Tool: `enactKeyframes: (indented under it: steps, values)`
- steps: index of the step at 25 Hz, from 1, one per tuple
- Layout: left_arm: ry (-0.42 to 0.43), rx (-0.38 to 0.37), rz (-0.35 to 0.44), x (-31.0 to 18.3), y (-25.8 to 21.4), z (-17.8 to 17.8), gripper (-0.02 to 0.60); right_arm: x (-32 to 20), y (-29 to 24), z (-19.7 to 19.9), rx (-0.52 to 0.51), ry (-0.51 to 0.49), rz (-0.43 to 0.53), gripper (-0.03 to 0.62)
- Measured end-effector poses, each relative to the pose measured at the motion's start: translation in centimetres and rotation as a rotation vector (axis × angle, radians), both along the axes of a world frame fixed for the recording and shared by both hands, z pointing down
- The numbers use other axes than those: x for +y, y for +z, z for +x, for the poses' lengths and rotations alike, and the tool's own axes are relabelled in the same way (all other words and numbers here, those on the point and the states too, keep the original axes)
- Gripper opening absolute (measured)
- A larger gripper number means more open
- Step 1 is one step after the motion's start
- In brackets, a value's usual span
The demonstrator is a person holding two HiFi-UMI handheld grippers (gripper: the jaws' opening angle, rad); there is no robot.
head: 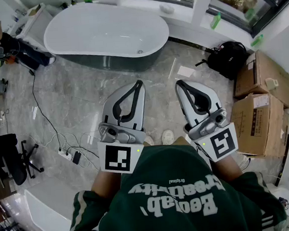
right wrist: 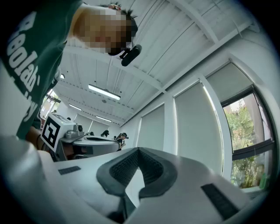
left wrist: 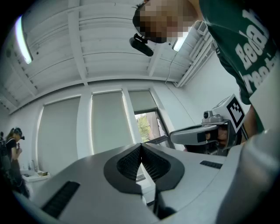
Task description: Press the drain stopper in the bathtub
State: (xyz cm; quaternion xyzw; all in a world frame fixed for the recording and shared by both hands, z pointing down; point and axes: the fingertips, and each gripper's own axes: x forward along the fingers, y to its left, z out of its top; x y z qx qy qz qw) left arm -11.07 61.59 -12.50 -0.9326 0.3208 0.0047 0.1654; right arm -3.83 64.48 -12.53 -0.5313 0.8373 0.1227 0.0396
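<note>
- left gripper (head: 140,83): jaws pressed together, ribbed pads meeting along their length, nothing between them. it is held up in front of the chest and touches nothing.
- right gripper (head: 180,84): also closed tight and empty, just beside the left one but apart from it.
- both gripper views look up at the ceiling (left wrist: 87,43) and blinds (left wrist: 107,124), so neither shows the tub.
- tub (head: 57,24): white and oval, standing on the floor (head: 73,93) well ahead of both grippers.
- stopper (head: 140,51): what seems to be it is a small round metallic spot on the tub bottom near its right end. it is too small to tell whether it sits up or down.
- the sweatshirt (head: 175,194) and the gripper bodies cover the hands, and only the shoe tips (head: 167,135) show below.
- boxes (head: 261,78) at the right are partly cut off by the frame edge.
</note>
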Motion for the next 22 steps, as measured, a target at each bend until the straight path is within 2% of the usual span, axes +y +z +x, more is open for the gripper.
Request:
enactKeyframes:
  steps: [5, 11, 18, 22]
  values:
    - [-0.018, 0.020, 0.019, 0.1, -0.7, 1.4, 0.003, 0.2, -0.2, 1.0, 0.017, -0.009, -0.005, 0.012]
    - [-0.022, 0.026, 0.097, 0.2, -2.1, 4.2, -0.002, 0.6, 0.3, 2.9, 0.044, -0.010, 0.007, 0.012]
    - [0.012, 0.034, 0.077, 1.3, -2.0, 7.0, -0.002, 1.4, 1.2, 5.3, 0.014, -0.017, -0.015, 0.014]
    - [0.075, 0.027, 0.042, 2.7, -1.2, 8.1, 0.000, 2.0, 1.5, 6.0, 0.008, -0.036, -0.015, 0.014]
